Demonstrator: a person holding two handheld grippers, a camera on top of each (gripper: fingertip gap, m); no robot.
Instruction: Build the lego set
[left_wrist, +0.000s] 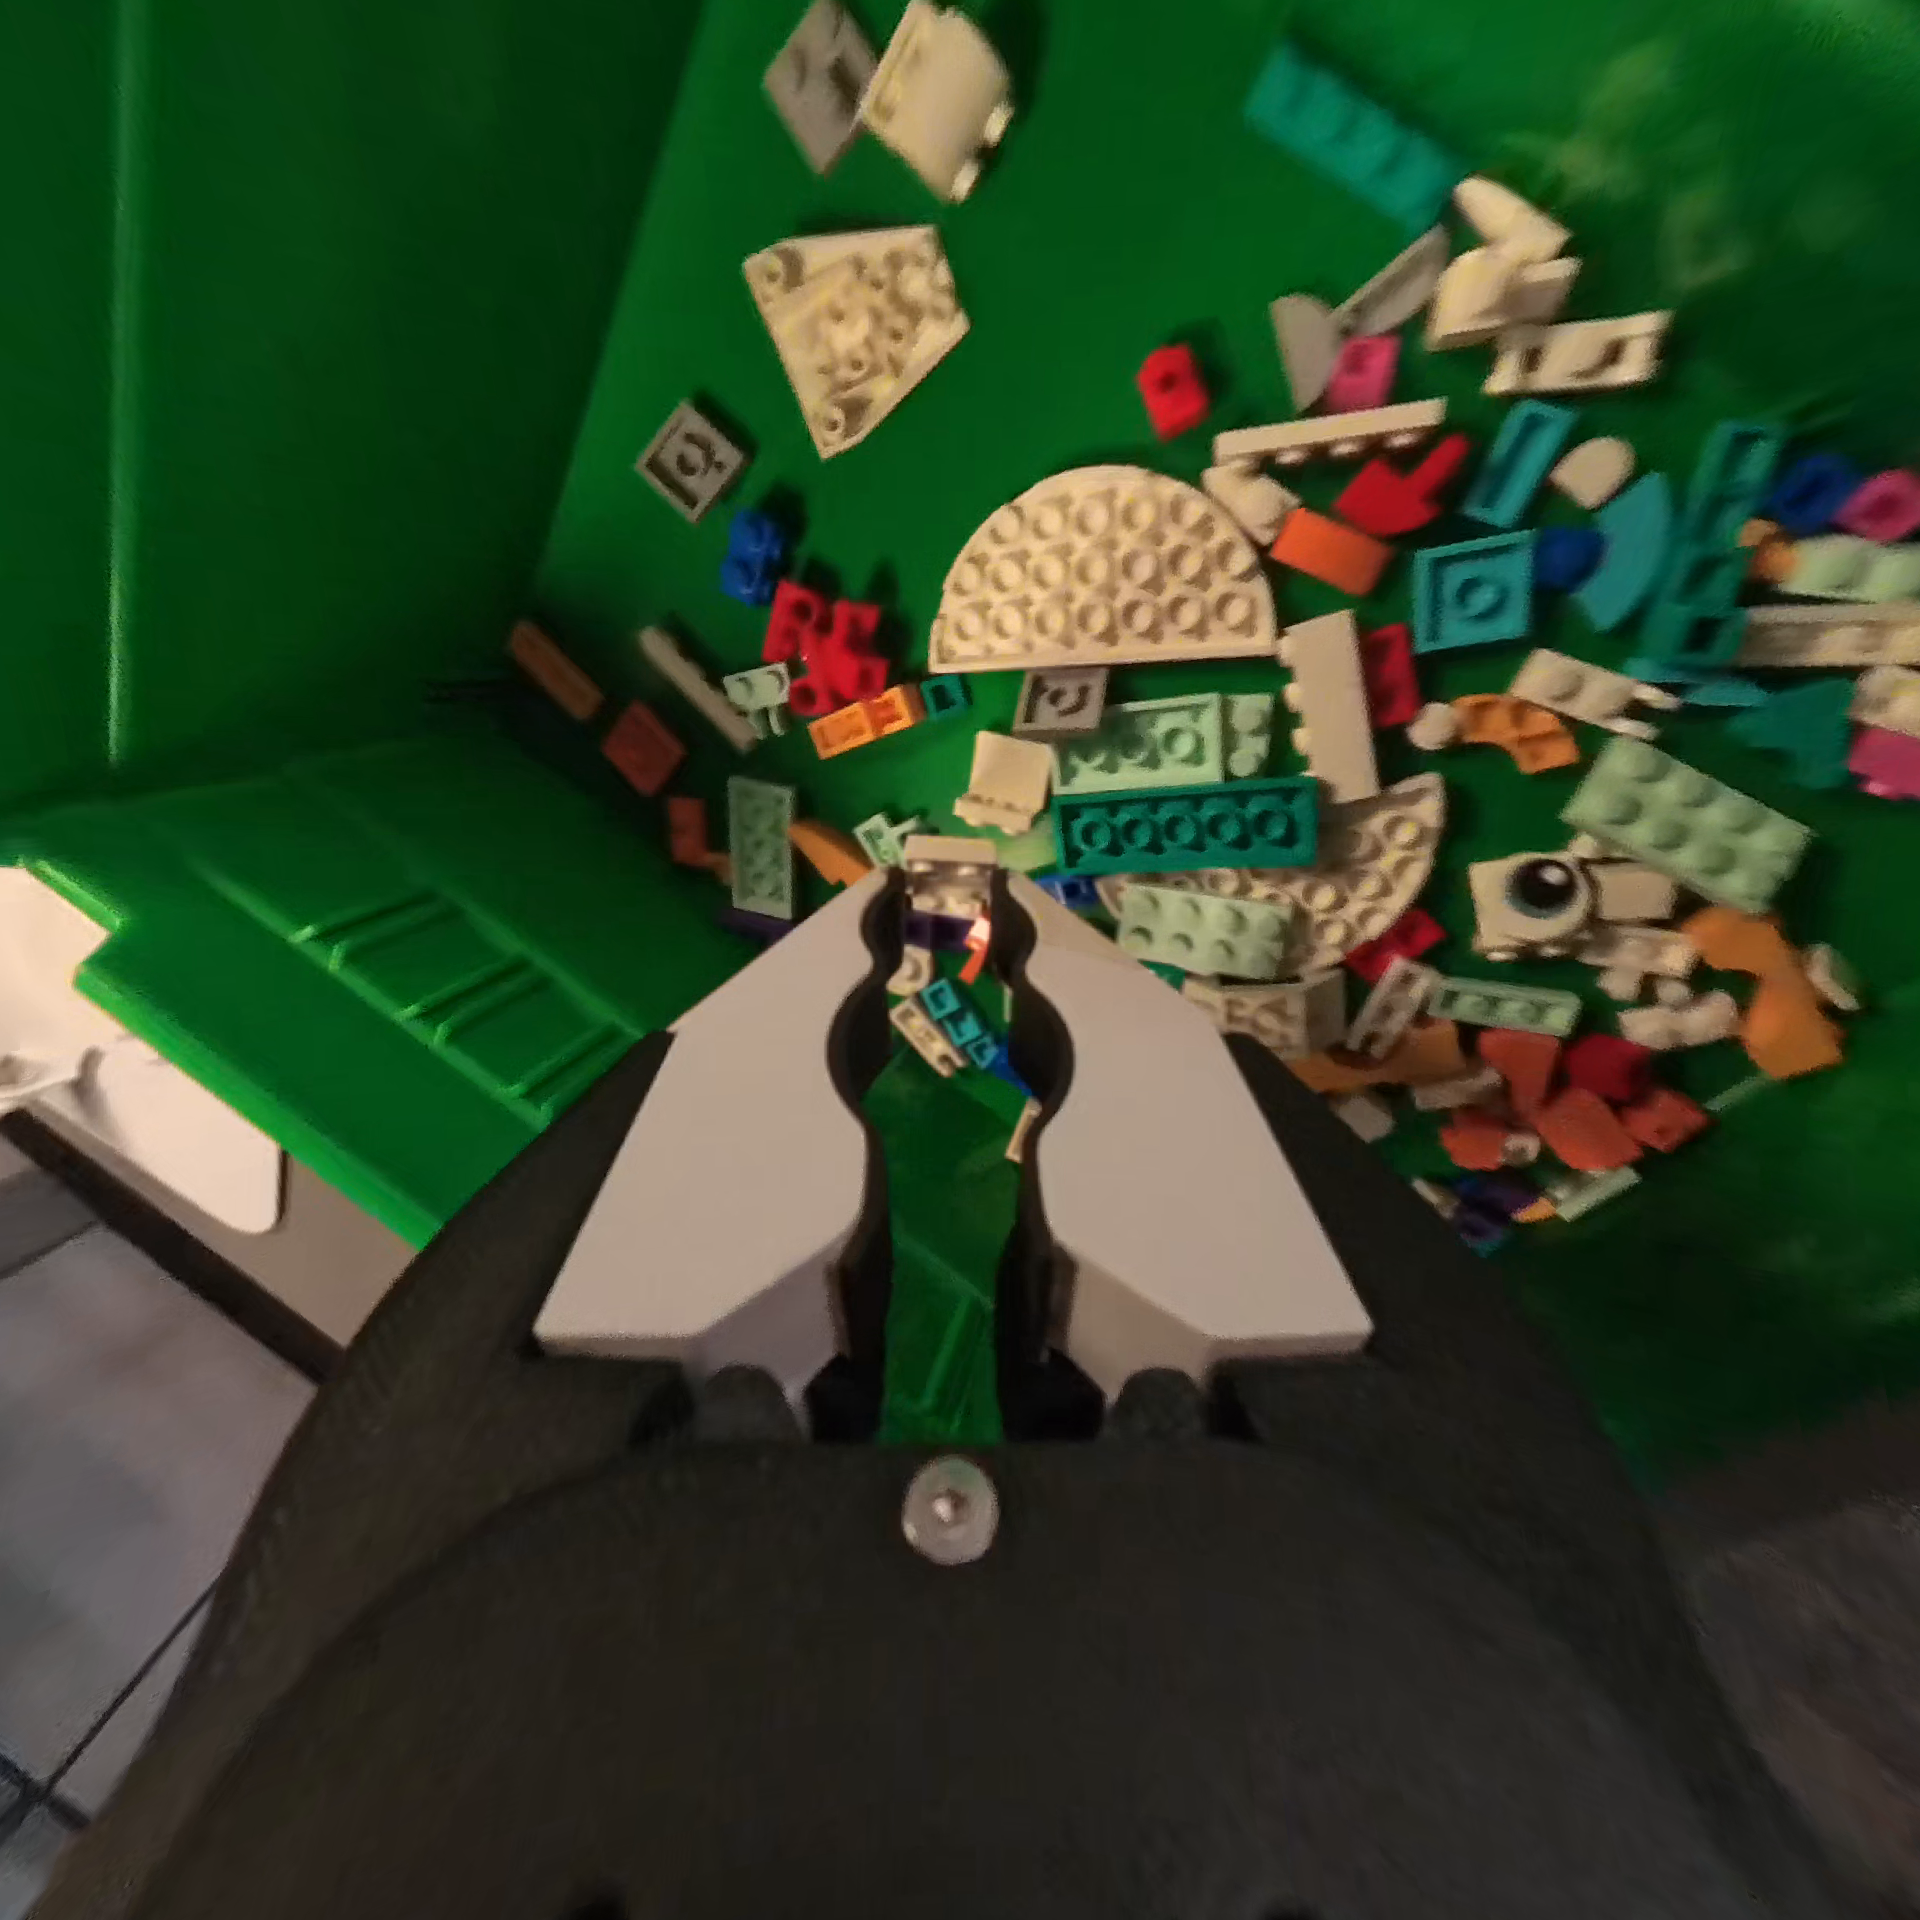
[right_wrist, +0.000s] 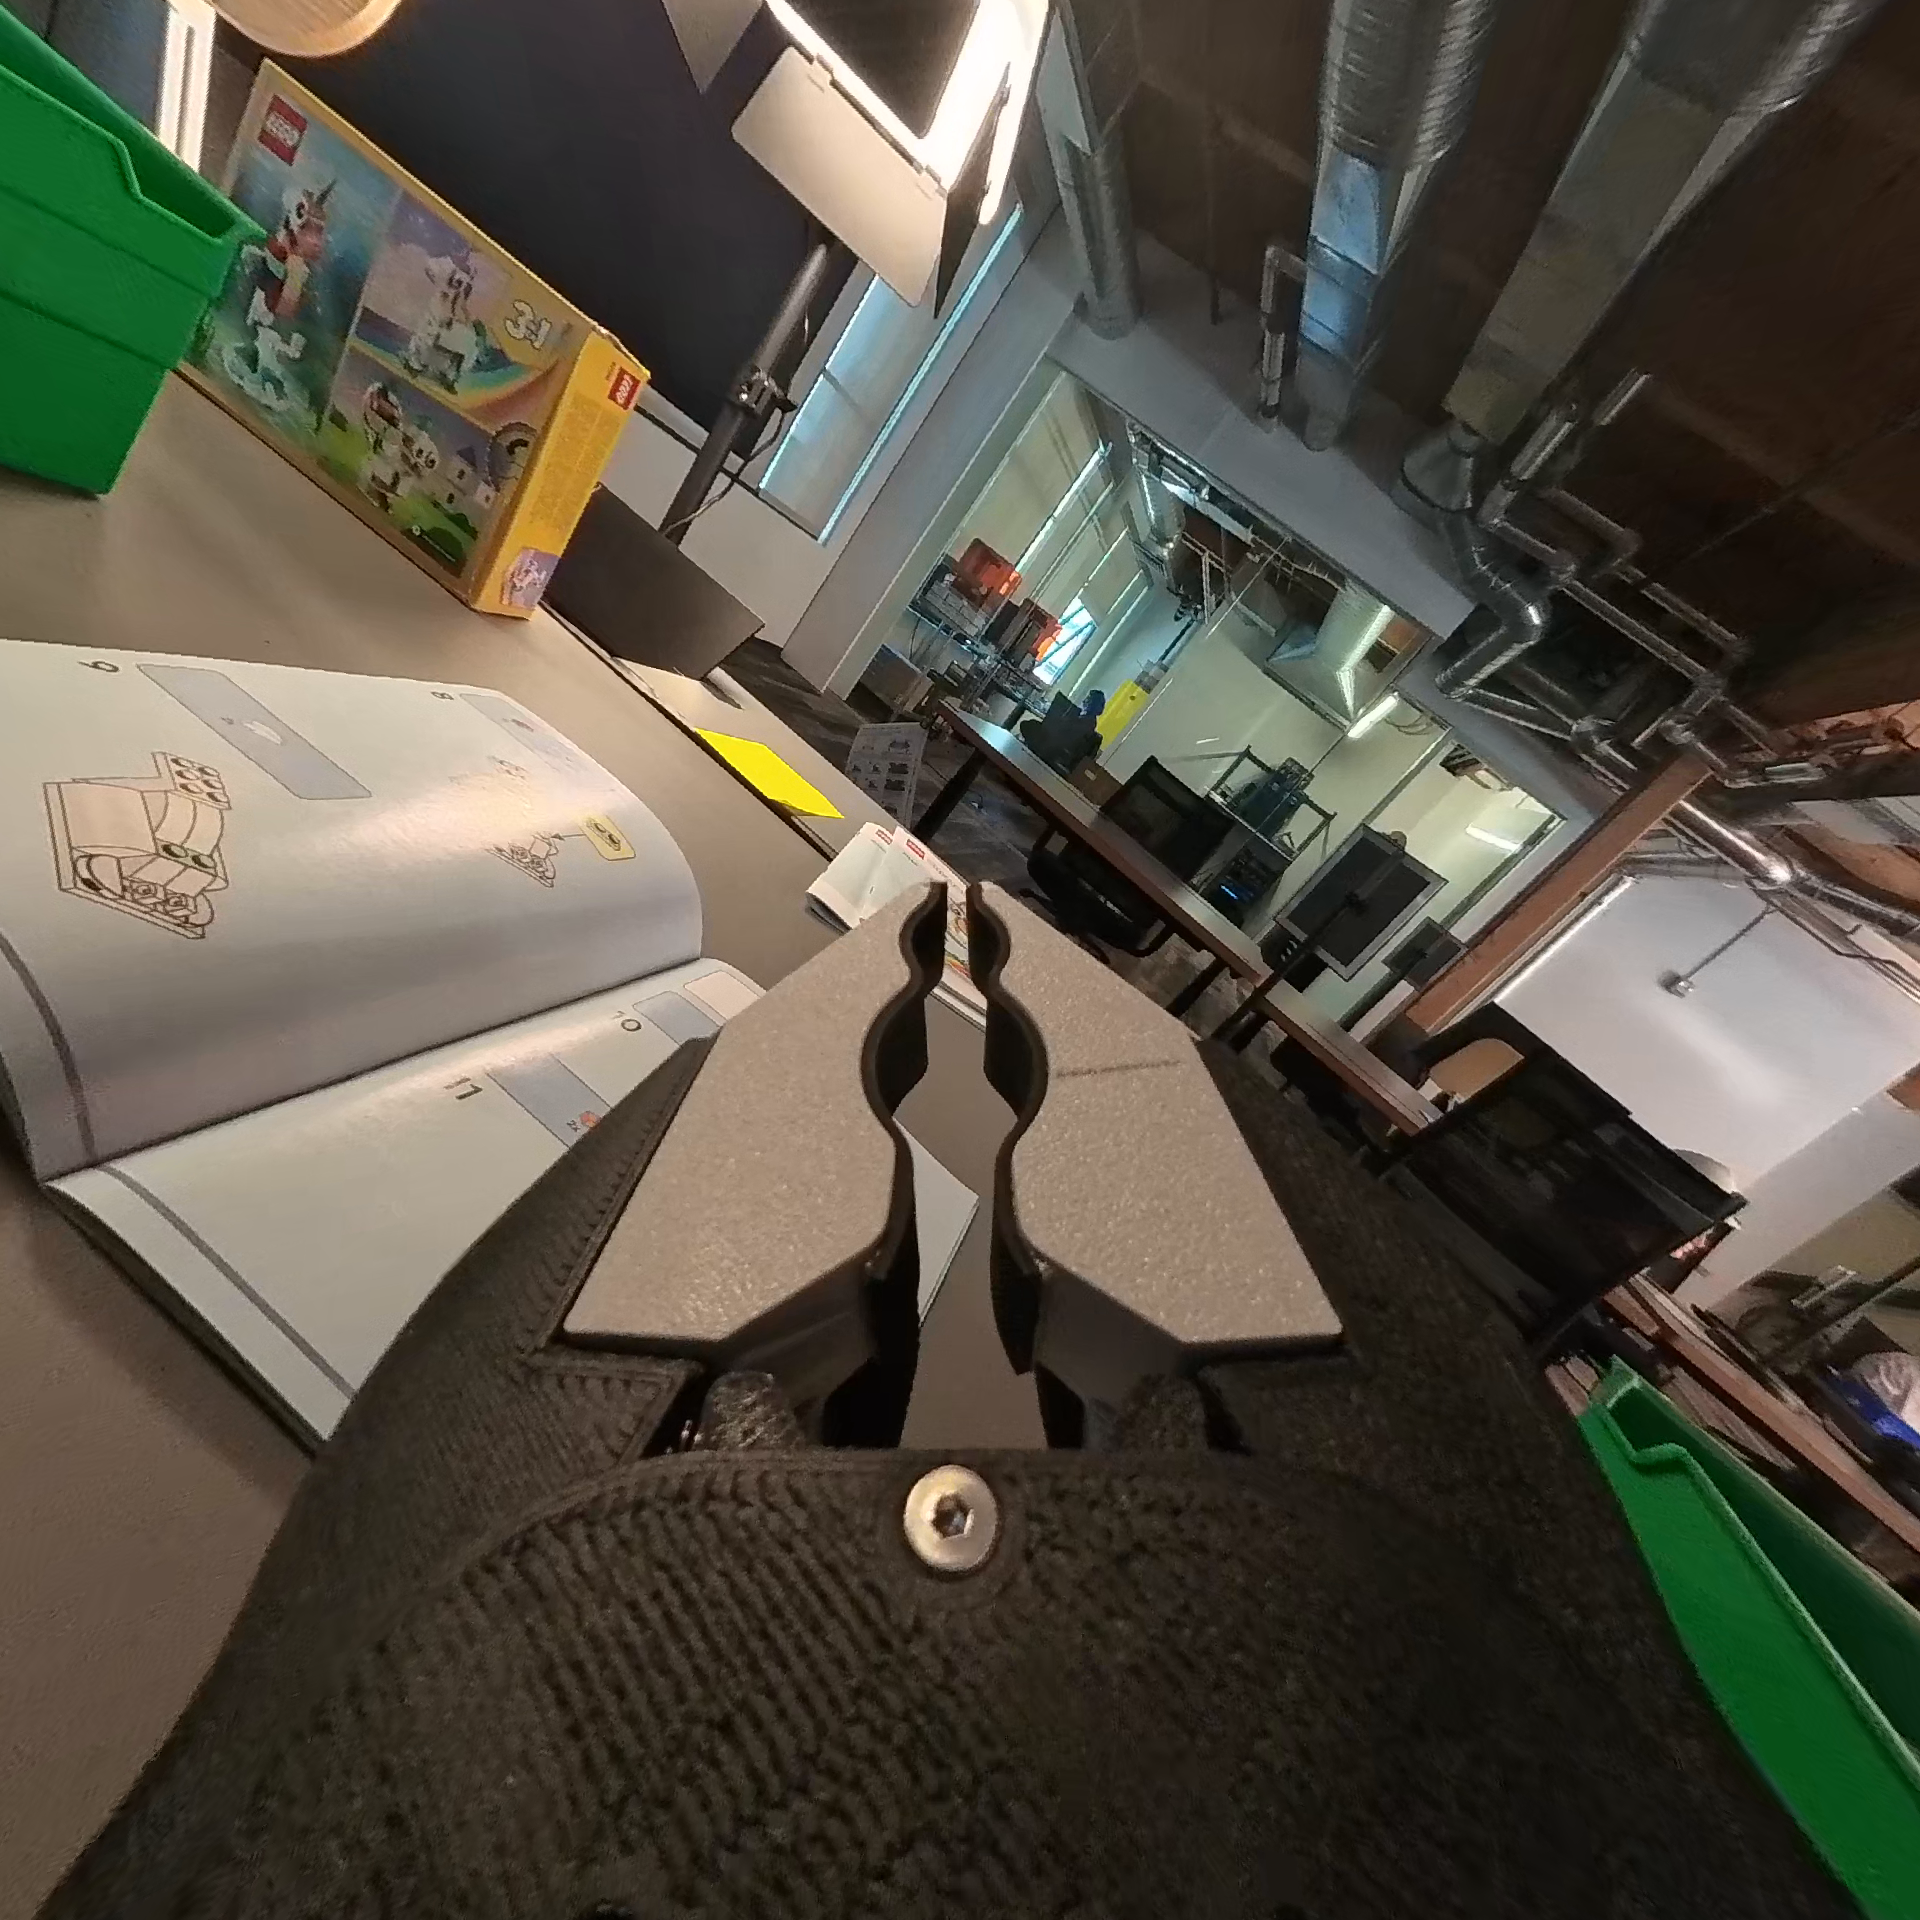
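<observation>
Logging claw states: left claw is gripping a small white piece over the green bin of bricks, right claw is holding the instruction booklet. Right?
Not quite. The right claw holds nothing: the right wrist view shows its jaws nearly shut, only air between them, and the instruction booklet lies open on the table. The left claw does grip a small white piece over the green bin.

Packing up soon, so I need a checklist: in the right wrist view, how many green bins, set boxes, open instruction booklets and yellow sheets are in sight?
green bins: 2
set box: 1
open instruction booklet: 1
yellow sheet: 1
Total: 5
</observation>
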